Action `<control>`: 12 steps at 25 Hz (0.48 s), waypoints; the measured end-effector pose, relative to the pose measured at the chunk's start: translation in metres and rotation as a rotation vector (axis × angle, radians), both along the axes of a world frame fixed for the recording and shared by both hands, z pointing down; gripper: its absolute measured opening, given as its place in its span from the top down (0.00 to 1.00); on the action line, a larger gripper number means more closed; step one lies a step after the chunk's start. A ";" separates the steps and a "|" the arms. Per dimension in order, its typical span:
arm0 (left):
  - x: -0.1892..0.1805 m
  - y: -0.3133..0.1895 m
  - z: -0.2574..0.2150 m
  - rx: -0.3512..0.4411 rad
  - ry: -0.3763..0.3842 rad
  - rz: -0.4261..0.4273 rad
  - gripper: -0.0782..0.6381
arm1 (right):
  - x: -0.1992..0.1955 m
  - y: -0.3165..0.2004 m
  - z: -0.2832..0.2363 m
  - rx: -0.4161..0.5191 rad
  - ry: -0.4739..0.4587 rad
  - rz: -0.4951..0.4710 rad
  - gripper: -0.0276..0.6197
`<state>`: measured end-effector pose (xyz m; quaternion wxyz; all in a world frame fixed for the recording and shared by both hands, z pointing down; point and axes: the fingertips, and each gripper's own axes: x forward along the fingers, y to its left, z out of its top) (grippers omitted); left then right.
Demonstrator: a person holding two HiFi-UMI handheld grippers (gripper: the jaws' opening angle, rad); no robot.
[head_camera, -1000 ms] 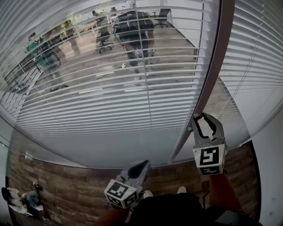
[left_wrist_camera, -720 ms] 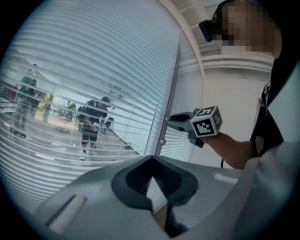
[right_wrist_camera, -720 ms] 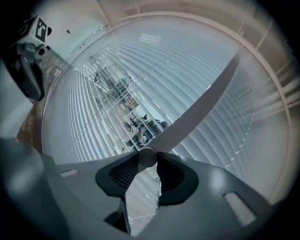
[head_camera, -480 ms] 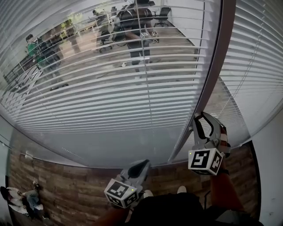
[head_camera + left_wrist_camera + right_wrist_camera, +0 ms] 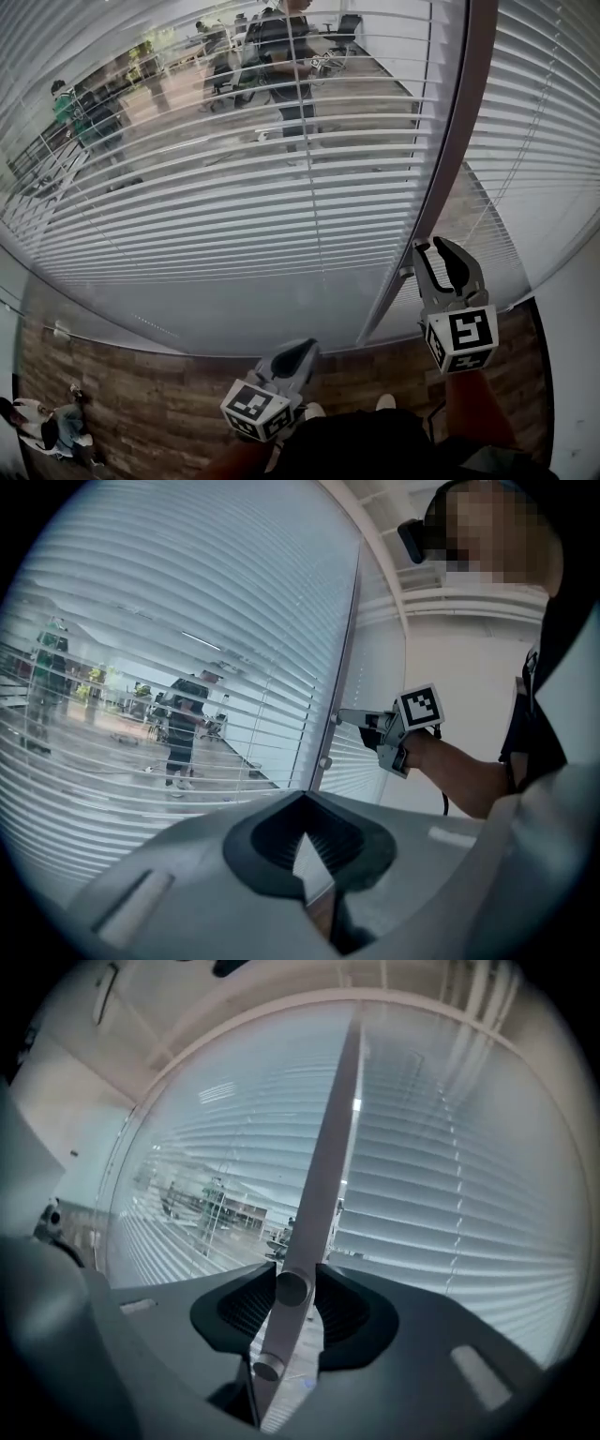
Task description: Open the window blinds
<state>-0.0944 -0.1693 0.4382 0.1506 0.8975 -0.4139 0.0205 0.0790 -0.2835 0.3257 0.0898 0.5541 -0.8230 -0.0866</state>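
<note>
Right tool point(image 5: 434, 246) clamped on frame knob point(image 5: 292, 1287), jaws just eased wider; left tool point(image 5: 302, 799) clenched, empty. Knob-twist step; next: rotate, tilting blinds point(image 5: 234, 187) open.

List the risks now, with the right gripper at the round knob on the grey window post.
The right gripper has the round grey knob between its fingers, which have just opened slightly; it may slip off while turning.
A second round grey knob sits below on the grey window post; the fingers could catch it.
A slip might bend the white slatted blinds alongside.
</note>
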 end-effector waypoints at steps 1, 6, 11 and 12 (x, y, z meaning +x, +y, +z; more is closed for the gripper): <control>0.000 0.000 0.000 0.000 -0.001 0.002 0.89 | 0.001 0.000 0.002 -0.038 -0.063 -0.006 0.71; 0.000 0.002 0.008 -0.007 -0.006 0.019 0.89 | 0.002 -0.003 0.013 -0.130 -0.222 -0.014 0.71; 0.000 0.002 0.010 -0.010 -0.006 0.017 0.89 | 0.000 -0.007 0.015 -0.127 -0.225 -0.002 0.71; 0.000 0.002 0.010 -0.011 -0.006 0.015 0.89 | 0.001 -0.007 0.016 -0.129 -0.225 0.000 0.71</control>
